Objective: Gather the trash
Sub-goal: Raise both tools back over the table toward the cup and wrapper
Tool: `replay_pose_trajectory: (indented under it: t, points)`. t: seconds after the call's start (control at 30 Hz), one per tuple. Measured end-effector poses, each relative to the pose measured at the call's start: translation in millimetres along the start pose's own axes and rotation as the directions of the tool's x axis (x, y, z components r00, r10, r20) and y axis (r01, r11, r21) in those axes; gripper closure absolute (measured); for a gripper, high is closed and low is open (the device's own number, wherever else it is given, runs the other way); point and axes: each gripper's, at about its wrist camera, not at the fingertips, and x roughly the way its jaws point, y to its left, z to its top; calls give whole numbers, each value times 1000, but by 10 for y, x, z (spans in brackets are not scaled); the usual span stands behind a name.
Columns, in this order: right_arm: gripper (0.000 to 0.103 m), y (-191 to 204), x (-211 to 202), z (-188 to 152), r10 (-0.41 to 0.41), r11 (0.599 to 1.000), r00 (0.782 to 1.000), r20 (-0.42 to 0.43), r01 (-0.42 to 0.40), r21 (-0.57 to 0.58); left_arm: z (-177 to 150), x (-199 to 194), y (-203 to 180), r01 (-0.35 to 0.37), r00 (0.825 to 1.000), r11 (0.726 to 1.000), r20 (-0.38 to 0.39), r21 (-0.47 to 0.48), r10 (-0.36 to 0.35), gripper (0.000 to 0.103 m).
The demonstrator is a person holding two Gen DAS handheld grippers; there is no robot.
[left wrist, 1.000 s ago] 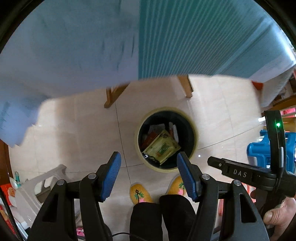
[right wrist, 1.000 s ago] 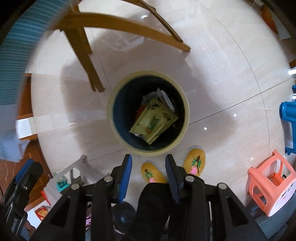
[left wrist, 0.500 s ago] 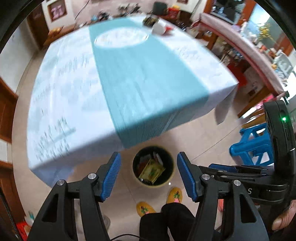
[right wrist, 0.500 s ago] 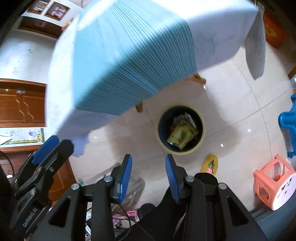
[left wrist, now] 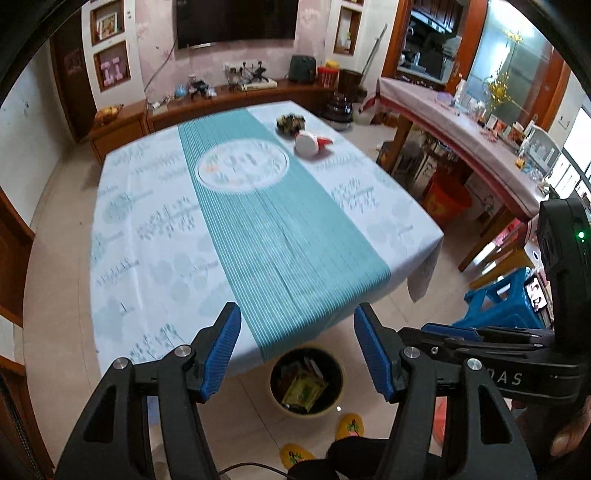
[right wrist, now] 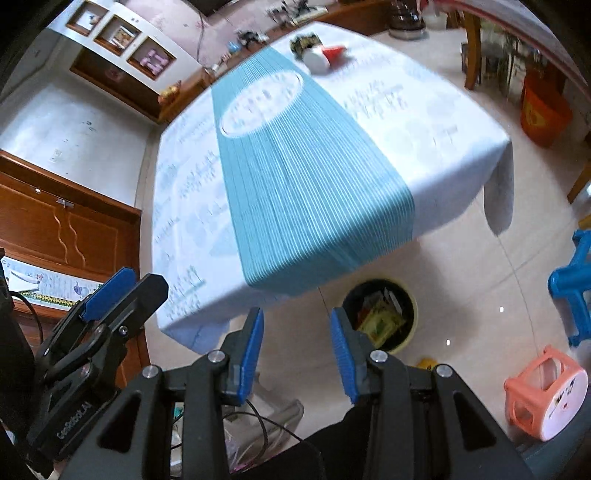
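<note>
both claws [left wrist: 297, 349] [right wrist: 297, 349] spread, empty | cup [left wrist: 308, 146] at table's 1 o'clock looked light, crushable | i'd pinch its rim gently | bin [left wrist: 306, 384] underneath

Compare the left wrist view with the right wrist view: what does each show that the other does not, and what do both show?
Only the left wrist view shows the wall television and the long side counter. Only the right wrist view shows the pink stool and the wooden cabinet. Both show the table, the white and red cup lying on it, the trash bin on the floor, and both open grippers: left gripper, right gripper.
</note>
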Motion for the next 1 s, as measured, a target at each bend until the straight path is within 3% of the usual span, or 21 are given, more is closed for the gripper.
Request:
replay_pose_trajectory:
  t: [0.3,0.47,0.7,0.8,1.0]
  points:
    - [66,38,-83,391,12,1000,999,33,-11,-2,379,66,133,-34,999,999,32,-20,34,36]
    - [66,-128,62,825,38,999,999,19,-38,11,724,298,197,-68,997,996,29,-65,70,35]
    - [66,-506,414,1934,103,995,994,-25,-102,14,1479,882,204,-175,984,971,1,-162,177,35]
    - [66,-688,548,2401,120,992,991,-56,-118,39,1793,1196,180,-176,984,961,-57,-214,167,35]
    - [62,-1048,919,3412,196,978,977,-79,-189,86,2359,1829,59,-237,970,940,-118,-247,214,35]
